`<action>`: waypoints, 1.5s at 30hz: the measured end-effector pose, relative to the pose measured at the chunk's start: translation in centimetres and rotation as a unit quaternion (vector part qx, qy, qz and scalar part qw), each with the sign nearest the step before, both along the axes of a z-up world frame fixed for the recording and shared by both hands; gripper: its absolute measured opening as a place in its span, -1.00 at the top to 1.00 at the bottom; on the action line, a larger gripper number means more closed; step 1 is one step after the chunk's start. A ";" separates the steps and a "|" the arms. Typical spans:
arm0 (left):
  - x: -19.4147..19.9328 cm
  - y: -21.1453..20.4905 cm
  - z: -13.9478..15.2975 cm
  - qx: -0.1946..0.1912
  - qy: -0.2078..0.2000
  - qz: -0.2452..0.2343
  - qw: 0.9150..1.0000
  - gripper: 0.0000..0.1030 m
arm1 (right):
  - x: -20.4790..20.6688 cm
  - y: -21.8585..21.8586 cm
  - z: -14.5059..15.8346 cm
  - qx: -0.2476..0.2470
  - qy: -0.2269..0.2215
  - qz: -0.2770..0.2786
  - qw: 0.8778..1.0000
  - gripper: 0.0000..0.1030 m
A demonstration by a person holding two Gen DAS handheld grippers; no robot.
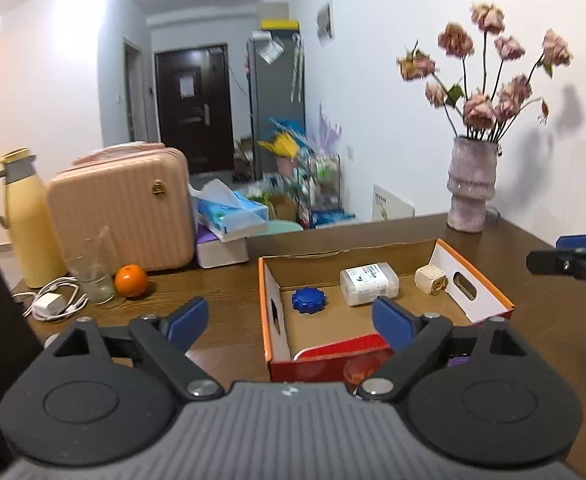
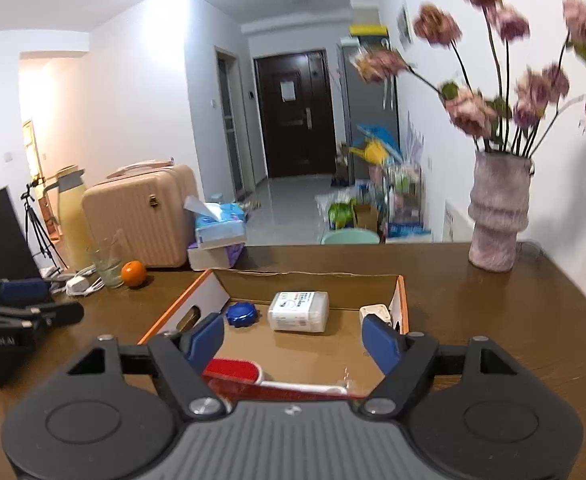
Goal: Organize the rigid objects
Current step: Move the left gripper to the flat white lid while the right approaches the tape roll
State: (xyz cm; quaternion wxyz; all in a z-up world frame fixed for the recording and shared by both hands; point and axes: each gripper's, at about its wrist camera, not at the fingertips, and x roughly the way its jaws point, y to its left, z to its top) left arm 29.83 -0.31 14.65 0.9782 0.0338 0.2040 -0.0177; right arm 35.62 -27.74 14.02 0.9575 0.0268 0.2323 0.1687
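The cardboard box [image 1: 445, 258] is sitting on the tabletop [image 1: 221, 292] and is already holding most of what looks meant for it: a blue lid [image 1: 308, 301], a white plastic case [image 1: 369, 283] and a white plug [image 1: 431, 279] are lying apart from one another on its floor, while a red-and-white brush [image 2: 253, 374] is resting against the near wall.

Both tools are hanging above the near edge of the box with nothing between their pads — the left tool [image 1: 293, 322] is standing wide, and the right tool [image 2: 293, 344] is spread too, though a little less.

Judging from this, the sorting is nearing its end. An orange [image 1: 131, 280], a glass [image 1: 91, 276] and a white charger with its cable [image 1: 51, 300] are still lying outside on the left (whether they belong in the box, the pictures are not saying). Something purple is peeking out beside the left tool's right arm — too hidden to name.
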 end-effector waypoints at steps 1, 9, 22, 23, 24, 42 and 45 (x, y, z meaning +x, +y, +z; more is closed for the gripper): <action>-1.1 0.1 -0.2 -0.001 -0.010 0.000 1.000 -0.83 | -0.9 0.3 -0.1 -0.005 -0.008 0.000 1.000 -0.56; -9.9 1.2 -3.2 -0.020 -0.067 0.005 0.998 -1.00 | -10.4 1.6 -2.5 -0.048 -0.099 -0.037 0.993 -0.73; -18.3 1.3 -9.6 -0.056 -0.053 0.014 0.997 -1.00 | -22.0 1.9 -10.7 -0.030 -0.072 -0.053 0.996 -0.82; -18.1 1.1 -10.0 -0.056 -0.045 0.006 0.997 -1.00 | -22.2 1.9 -11.3 -0.031 -0.065 -0.051 0.996 -0.82; -17.8 0.9 -10.4 -0.055 -0.040 0.001 0.998 -1.00 | -22.2 1.9 -11.7 -0.036 -0.059 -0.050 0.996 -0.82; -1.5 2.2 -14.3 -0.025 0.067 -0.041 0.997 -0.67 | -6.5 5.5 -12.2 0.058 0.005 0.009 0.998 -0.63; 1.8 2.2 -15.3 -0.029 0.094 -0.052 0.994 -0.56 | -2.8 6.4 -12.9 0.095 0.030 0.011 0.995 -0.60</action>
